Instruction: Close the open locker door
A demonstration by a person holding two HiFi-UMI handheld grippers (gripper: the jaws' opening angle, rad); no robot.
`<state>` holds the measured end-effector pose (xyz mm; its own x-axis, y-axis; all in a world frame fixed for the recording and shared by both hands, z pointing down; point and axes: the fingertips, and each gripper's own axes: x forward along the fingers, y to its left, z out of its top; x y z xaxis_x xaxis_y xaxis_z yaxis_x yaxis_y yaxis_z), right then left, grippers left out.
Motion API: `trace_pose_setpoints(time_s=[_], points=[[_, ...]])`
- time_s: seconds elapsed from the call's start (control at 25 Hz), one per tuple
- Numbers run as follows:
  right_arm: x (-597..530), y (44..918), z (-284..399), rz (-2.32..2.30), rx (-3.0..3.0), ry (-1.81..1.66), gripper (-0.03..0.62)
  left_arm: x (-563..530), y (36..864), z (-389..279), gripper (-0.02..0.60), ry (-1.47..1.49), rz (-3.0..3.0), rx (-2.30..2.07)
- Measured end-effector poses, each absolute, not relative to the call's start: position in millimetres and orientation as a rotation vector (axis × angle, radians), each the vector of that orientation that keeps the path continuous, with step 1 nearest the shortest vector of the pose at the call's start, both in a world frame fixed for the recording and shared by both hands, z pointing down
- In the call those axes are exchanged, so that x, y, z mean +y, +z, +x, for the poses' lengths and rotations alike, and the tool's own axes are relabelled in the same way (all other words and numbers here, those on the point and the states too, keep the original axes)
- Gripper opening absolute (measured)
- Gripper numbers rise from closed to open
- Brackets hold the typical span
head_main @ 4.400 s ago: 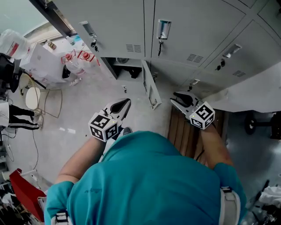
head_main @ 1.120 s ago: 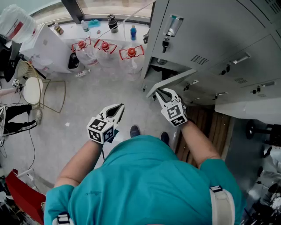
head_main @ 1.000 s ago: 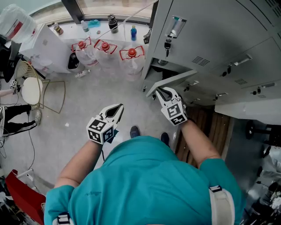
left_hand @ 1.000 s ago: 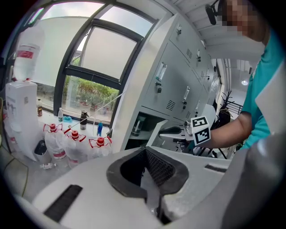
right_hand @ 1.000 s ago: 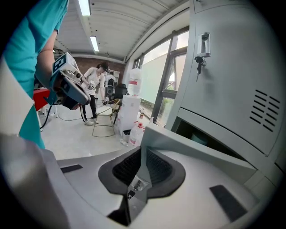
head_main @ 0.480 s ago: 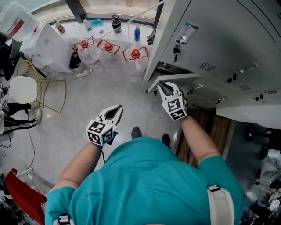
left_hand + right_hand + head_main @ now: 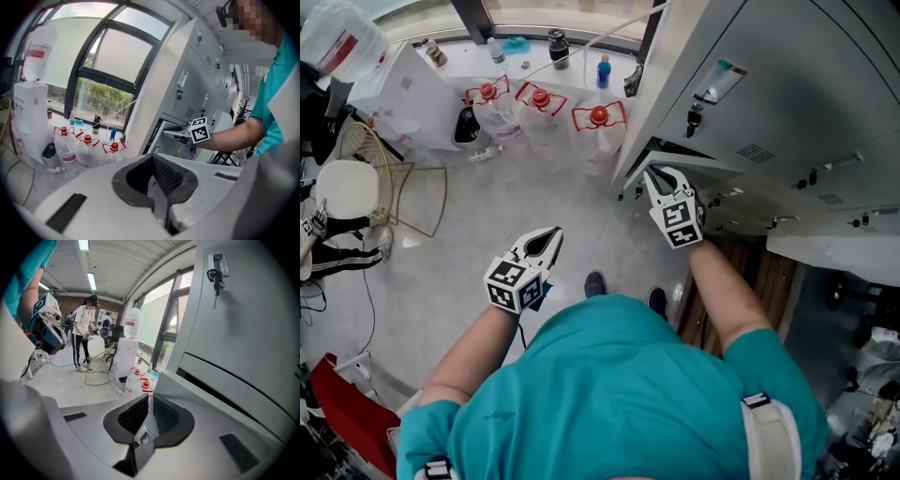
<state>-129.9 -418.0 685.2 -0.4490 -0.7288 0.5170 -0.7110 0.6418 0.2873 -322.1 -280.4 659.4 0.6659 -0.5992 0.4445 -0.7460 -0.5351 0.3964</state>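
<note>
At the bottom row of the grey lockers [image 7: 787,84], the right gripper [image 7: 661,174] has its jaws clamped on the free edge of the partly open locker door [image 7: 705,163]. Left gripper [image 7: 553,232] hangs over the floor, jaws together, empty.

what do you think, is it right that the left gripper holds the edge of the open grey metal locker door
Not right. The right gripper holds the edge of the open grey metal locker door; the right gripper view shows that edge between its jaws. The left gripper is shut on nothing, over the floor.
</note>
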Motion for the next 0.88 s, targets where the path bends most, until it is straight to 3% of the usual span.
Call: trace_pose_setpoints(time_s=[0.88], points=[[-475.7, 691.3, -129.5, 1.246, -2.133, -0.010, -0.002, -291.4, 660.9, -338.5, 0.003, 0.331, 2.297, -1.064]])
